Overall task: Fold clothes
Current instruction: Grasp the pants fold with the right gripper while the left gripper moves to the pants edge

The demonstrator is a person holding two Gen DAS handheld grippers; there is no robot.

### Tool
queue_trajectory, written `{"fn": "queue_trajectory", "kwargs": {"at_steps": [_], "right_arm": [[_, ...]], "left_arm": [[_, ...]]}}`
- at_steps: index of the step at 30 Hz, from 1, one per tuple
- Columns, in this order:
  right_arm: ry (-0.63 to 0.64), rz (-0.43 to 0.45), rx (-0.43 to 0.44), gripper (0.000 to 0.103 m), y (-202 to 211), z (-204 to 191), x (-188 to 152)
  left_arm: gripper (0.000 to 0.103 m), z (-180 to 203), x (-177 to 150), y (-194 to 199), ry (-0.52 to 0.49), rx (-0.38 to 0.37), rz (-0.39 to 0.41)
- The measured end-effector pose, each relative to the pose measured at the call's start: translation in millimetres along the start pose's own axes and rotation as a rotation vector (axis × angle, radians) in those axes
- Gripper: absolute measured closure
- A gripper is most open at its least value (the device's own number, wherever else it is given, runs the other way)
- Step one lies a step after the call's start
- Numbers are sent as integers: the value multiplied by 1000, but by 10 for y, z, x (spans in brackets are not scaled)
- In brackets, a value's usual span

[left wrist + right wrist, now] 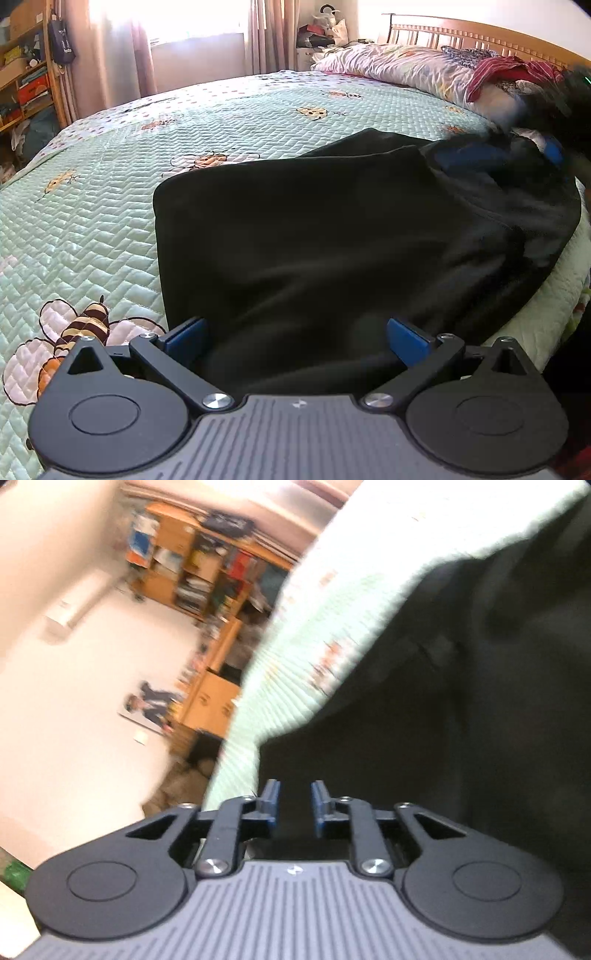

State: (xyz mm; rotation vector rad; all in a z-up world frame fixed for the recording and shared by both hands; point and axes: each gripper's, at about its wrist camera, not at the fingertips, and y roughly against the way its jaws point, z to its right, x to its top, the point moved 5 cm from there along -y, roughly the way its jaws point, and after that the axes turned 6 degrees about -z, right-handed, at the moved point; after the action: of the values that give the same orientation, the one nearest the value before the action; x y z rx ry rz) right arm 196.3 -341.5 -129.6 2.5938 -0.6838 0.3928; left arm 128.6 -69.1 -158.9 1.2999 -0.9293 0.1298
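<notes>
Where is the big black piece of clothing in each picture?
Left wrist view: the black garment fills the middle and right, lying on the bed between the wide-open fingers of the left gripper.
Right wrist view: it covers the right half, beyond the right gripper.
Shared landmark: the green quilted bedspread and the wooden bookshelf.

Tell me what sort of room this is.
A bedroom, most likely: a bed with a bee-patterned quilt, a pillow against a wooden headboard, and a curtained window. A black garment lies on the quilt.
</notes>
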Motion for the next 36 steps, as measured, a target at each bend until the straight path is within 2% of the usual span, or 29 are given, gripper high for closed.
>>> {"fn": "queue_trajectory", "kwargs": {"at_steps": [2,4,5,6,7,8,9,11,13,15,18,20,23,26,30,33,36], "right_arm": [[-31,14,10,73,-164,100,174],[-94,19,13,73,-332,315,365],[-125,26,-103,91,-412,498,430],[-150,36,-125,103,-412,685,448],[-176,46,-143,103,-408,871,465],[-239,71,-84,103,-368,978,438],[-240,80,-86,103,-345,982,417],[-143,66,-150,103,-340,888,382],[-148,78,-146,103,-346,887,366],[-140,83,-148,103,-322,904,349],[-119,92,-151,103,-332,926,370],[-103,99,-148,103,-375,892,318],[-93,104,-143,103,-210,959,295],[-79,110,-143,103,-127,1011,282],[-74,112,-137,103,-118,998,288],[-73,111,-130,103,-141,985,313],[-71,112,-122,103,-145,988,324]], "left_arm": [[1,0,0,0,-4,1,-6],[1,2,1,0,-11,-1,-12],[1,4,1,0,-15,-2,-14],[1,9,-2,2,-22,-3,-14],[1,14,-4,5,-28,-3,-14],[1,14,-5,7,-32,-3,-14],[1,3,-1,9,-29,-9,-15],[1,-30,12,19,-22,-28,-20],[1,-76,41,80,-16,-70,-26],[4,-178,80,207,31,-120,-7],[4,-526,189,434,268,-269,98],[4,-868,312,464,506,-389,200],[4,-1245,506,267,784,-584,289],[4,-1439,667,-124,942,-680,318],[5,-1352,699,-696,980,-704,219],[15,-1190,665,-799,813,-550,165],[24,-1202,673,-823,796,-509,143]]}}
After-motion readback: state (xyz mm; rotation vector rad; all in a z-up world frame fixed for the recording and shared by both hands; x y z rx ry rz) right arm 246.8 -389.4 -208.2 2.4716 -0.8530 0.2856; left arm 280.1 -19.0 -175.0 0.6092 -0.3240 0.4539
